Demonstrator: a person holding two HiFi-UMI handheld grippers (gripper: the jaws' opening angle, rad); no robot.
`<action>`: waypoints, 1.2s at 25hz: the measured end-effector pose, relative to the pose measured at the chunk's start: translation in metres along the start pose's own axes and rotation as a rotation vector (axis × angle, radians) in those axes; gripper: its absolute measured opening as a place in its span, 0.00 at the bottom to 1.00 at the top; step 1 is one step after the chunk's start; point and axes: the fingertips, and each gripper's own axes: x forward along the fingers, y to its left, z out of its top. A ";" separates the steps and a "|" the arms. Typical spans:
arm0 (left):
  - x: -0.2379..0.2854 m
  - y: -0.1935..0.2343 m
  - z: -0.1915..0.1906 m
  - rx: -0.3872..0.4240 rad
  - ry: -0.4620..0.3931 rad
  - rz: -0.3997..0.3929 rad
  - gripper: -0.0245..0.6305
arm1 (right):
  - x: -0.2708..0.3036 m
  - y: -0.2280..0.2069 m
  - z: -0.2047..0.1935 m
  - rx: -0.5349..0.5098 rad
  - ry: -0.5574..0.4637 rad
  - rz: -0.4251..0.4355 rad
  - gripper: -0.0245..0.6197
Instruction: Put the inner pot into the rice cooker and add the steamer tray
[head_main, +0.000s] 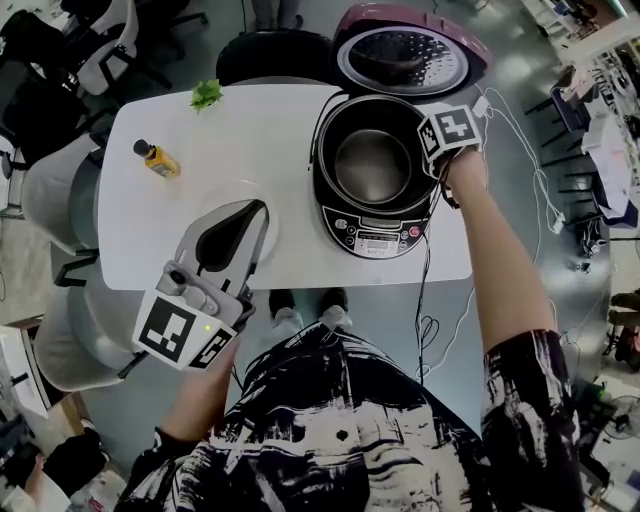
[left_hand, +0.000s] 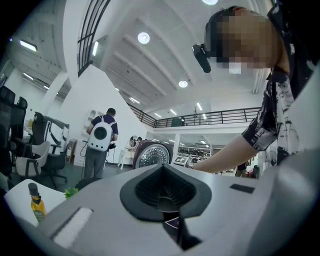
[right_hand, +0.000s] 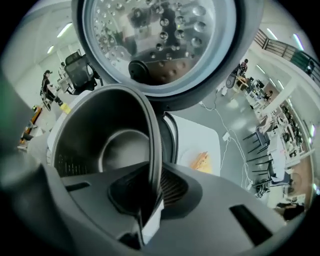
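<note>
Silver metal inner pot (head_main: 372, 165) inside black round rice cooker (head_main: 375, 238), right side of white desk (head_main: 250, 140); right tool (right_hand: 150, 192) clamped on pot rim; left tool (head_main: 255, 212) closed, empty; grey floor (head_main: 520, 320), cables (head_main: 421, 320).

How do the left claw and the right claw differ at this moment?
The right claw is clamped on the rim of the inner pot; the left claw has its jaws together on nothing. The right claw points steeply down at the rice cooker; the left claw lies level above the table, away from the cooker. Both are shut.
</note>
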 end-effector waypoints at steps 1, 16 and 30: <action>0.000 0.001 0.000 0.000 0.000 -0.001 0.04 | 0.001 0.000 0.000 -0.013 0.008 -0.008 0.06; -0.001 0.008 -0.003 -0.006 0.011 0.000 0.04 | 0.027 0.002 -0.018 -0.311 0.146 -0.145 0.14; 0.000 0.004 -0.002 -0.007 0.002 -0.004 0.04 | 0.029 0.011 -0.022 -0.201 0.161 -0.048 0.34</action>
